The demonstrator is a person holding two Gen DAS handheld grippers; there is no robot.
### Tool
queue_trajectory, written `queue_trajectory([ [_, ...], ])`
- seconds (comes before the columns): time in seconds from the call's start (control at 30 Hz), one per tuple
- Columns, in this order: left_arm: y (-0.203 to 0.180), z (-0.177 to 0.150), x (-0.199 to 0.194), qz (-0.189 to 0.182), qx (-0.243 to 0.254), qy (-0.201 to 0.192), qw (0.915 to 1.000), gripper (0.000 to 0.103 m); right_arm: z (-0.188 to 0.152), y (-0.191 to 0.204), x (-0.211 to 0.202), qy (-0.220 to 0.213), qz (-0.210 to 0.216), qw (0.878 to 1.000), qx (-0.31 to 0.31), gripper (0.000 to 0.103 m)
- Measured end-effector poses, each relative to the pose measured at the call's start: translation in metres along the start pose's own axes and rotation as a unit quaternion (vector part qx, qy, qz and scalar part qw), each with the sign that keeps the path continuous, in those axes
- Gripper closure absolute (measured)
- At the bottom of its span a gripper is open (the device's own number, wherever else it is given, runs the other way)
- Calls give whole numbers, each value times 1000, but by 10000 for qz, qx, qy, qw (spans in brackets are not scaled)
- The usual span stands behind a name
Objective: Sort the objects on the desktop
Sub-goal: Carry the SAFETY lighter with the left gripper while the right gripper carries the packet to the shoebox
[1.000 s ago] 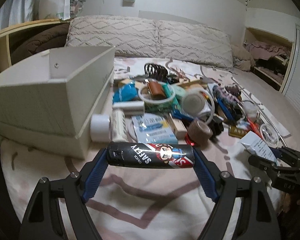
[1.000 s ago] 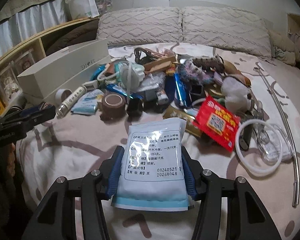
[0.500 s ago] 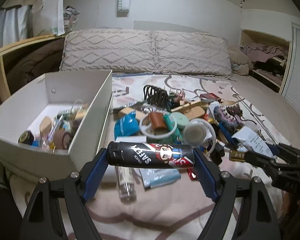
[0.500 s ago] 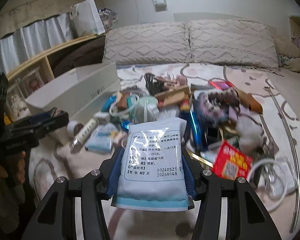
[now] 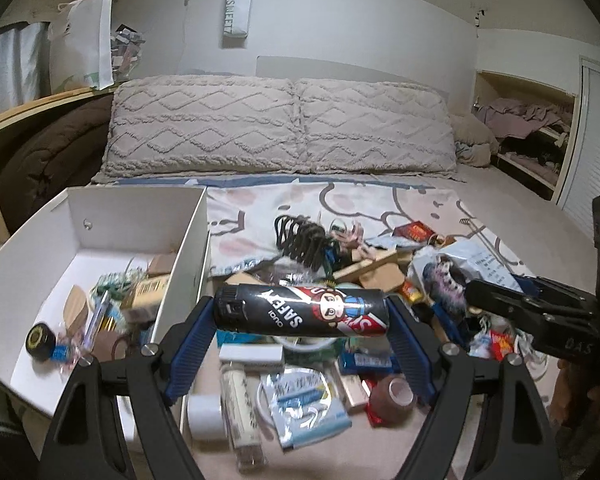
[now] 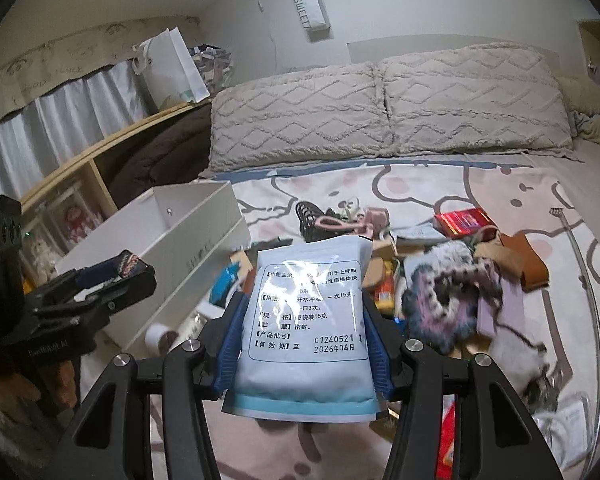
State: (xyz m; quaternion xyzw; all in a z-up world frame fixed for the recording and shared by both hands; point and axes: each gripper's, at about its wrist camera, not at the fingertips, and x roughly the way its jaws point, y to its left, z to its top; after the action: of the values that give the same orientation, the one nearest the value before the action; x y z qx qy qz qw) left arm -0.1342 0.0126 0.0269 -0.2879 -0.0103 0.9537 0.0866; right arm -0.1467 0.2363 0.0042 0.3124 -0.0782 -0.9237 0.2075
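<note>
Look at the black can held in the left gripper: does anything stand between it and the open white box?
Nothing visible does. The black can hangs clear above the clutter, and the white box lies open-topped just beside it.

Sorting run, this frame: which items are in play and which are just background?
In play: black cartoon-print tube in left tool; medicine sachet in right tool; white box; bed clutter pile.
Background: pillows; white shopping bag; wooden shelf.

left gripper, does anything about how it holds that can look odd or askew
Nothing stands out. The left gripper clamps the black can sideways by its two ends, nearly level and clear of the clutter below. The white box beside it stands upright on the bed.
</note>
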Motion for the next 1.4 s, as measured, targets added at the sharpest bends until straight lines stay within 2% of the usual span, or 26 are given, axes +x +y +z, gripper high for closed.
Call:
queue_trajectory([
  [0.47, 13, 47, 18, -134, -10, -162, 9998, 20, 55, 20, 21, 54, 101, 9997, -194, 48],
  [0.67, 42, 57, 20, -4, -75, -143, 9999, 20, 72, 33, 38, 158, 190, 9993, -279, 48],
  [0.8, 72, 60, 17, 90, -293, -196, 9993, 20, 79, 46, 54, 281, 338, 9986, -281, 48],
  [1.17, 140, 59, 2, 665, -660, -290, 9952, 20, 87, 109, 98, 607, 790, 9939, -469, 48],
  [1.4, 175, 48, -2, 1296, -704, -327, 9885, 20, 90, 149, 122, 856, 1037, 9895, -529, 48],
])
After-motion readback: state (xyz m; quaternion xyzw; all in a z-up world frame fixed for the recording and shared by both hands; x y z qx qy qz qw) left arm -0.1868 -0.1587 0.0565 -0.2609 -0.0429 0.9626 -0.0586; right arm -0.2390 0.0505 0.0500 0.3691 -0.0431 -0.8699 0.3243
